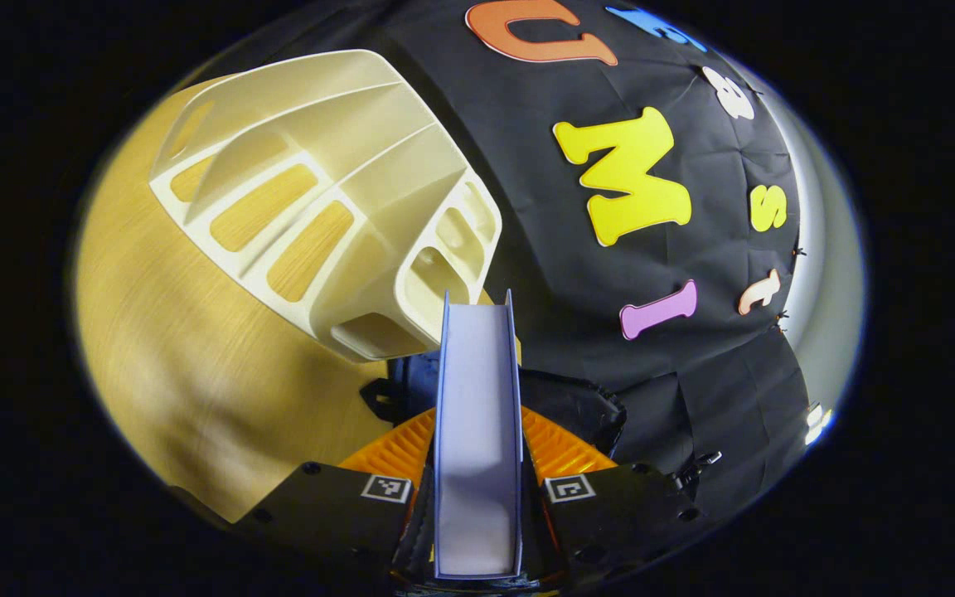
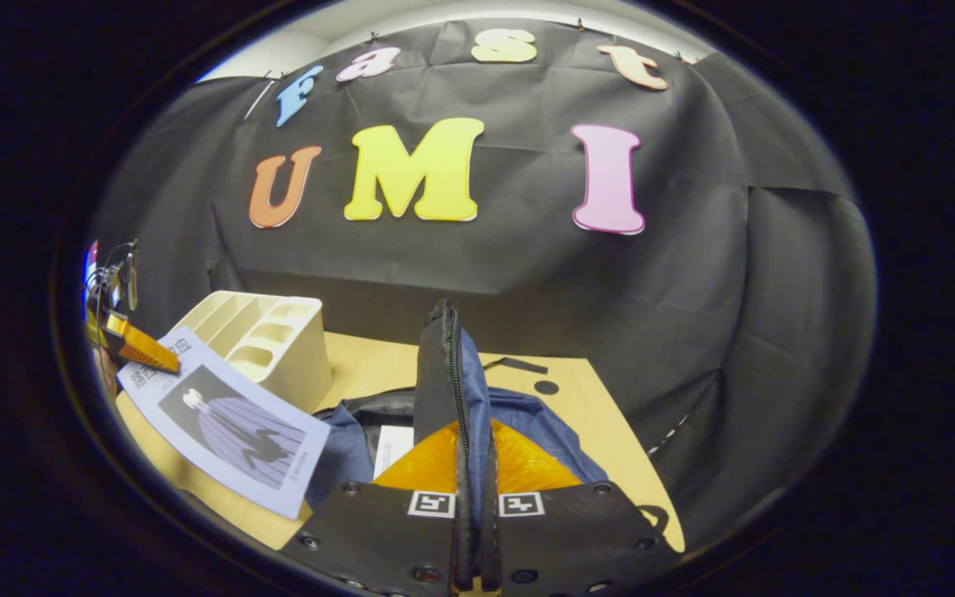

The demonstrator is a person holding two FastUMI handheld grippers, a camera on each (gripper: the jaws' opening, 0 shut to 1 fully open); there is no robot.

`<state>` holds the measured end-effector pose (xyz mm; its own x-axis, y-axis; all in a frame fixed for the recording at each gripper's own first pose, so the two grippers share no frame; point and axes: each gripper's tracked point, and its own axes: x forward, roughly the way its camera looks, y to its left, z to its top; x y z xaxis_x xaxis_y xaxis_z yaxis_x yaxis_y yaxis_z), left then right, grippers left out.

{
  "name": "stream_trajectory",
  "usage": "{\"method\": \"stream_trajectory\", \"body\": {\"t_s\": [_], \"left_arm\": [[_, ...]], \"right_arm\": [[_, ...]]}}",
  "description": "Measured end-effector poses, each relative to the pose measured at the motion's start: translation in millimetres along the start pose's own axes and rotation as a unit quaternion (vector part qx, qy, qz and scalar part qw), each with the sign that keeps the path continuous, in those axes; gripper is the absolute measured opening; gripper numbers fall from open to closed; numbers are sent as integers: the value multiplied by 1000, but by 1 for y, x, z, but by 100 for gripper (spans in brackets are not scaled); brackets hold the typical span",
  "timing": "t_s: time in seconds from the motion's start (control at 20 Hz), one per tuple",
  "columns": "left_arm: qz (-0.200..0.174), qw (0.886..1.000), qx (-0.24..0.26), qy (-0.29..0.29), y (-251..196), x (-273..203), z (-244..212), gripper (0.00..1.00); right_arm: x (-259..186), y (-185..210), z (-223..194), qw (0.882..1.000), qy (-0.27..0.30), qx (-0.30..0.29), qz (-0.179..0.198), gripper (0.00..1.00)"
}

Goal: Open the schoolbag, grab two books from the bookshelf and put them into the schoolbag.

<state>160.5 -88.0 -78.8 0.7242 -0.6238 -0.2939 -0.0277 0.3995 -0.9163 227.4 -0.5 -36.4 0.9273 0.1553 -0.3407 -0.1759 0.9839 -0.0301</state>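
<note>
The left gripper [image 1: 477,464] clamps a pale-blue book [image 1: 477,431] by its edge, beside the cream slotted bookshelf [image 1: 320,199]. The right gripper view shows that book's illustrated cover [image 2: 229,419] over the wooden table's [image 2: 602,423] left edge; the right gripper [image 2: 473,497] pinches the blue schoolbag's [image 2: 444,365] zippered flap upright, mid-table.

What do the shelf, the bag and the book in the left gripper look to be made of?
Shelf: looks like moulded plastic, cream, smooth matte, with rounded one-piece dividers and cut-out slots. Bag: woven fabric, probably nylon or polyester, blue with a dark zipper edge that folds limply where the right gripper pinches it. Book: paper pages under a thin printed cover, slightly glossy, held by the left gripper. Table: wood-grain surface, possibly laminate.
</note>
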Motion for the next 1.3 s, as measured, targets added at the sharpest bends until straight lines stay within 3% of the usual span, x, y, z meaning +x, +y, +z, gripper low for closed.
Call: {"method": "stream_trajectory", "body": {"t_s": [0.3,0.45,0.55,1.05,1.3], "left_arm": [[-30,999,7,8,-32,70,-15,44],[2,999,40,-3,-19,104,-18,44],[-2,999,38,-2,-23,116,-24,45],[49,989,129,-61,-30,169,-61,45],[38,988,129,-72,-42,211,-90,45]], "right_arm": [[1,-2,24,1000,-19,2,10,4],[1,-4,29,999,-28,8,15,4],[3,-4,37,999,-35,22,17,4],[-1,14,61,995,-67,43,66,4],[-10,25,65,993,-76,38,87,6]]}}
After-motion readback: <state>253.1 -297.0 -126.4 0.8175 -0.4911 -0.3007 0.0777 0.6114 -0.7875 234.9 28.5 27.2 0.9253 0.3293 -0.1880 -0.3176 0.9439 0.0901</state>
